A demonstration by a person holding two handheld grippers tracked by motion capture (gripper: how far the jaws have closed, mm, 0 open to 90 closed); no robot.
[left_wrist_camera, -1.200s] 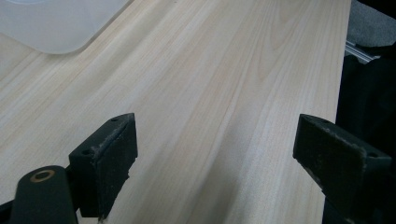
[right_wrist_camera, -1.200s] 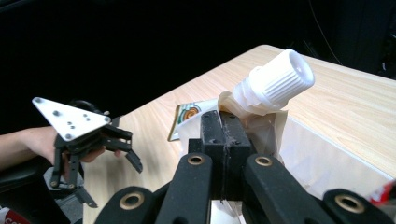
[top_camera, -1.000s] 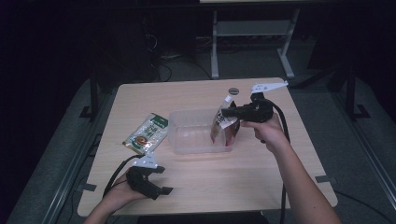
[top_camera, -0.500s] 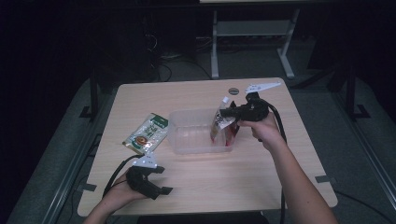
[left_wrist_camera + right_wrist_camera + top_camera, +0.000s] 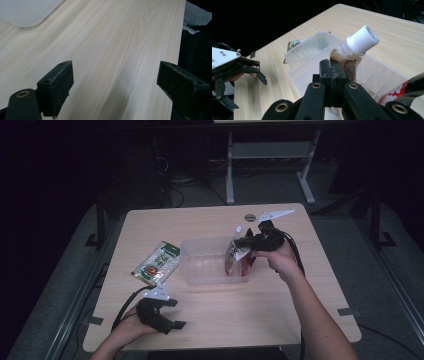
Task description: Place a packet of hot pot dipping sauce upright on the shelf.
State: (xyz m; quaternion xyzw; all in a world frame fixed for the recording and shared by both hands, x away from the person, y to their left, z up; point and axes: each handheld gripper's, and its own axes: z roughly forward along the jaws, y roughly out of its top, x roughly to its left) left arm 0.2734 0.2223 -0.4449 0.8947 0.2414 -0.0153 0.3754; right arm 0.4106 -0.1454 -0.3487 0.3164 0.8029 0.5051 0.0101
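High view, right gripper (image 5: 246, 245) jaws pinching spouted pouch (image 5: 234, 256) over clear tub (image 5: 207, 262), green packet (image 5: 156, 262) beside, left gripper (image 5: 167, 317) jaws spread

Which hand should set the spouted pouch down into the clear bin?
Right. The right tongs are already shut on the spouted pouch, holding it upright at the right end of the clear bin. The left tongs rest open and empty near the table's front edge.
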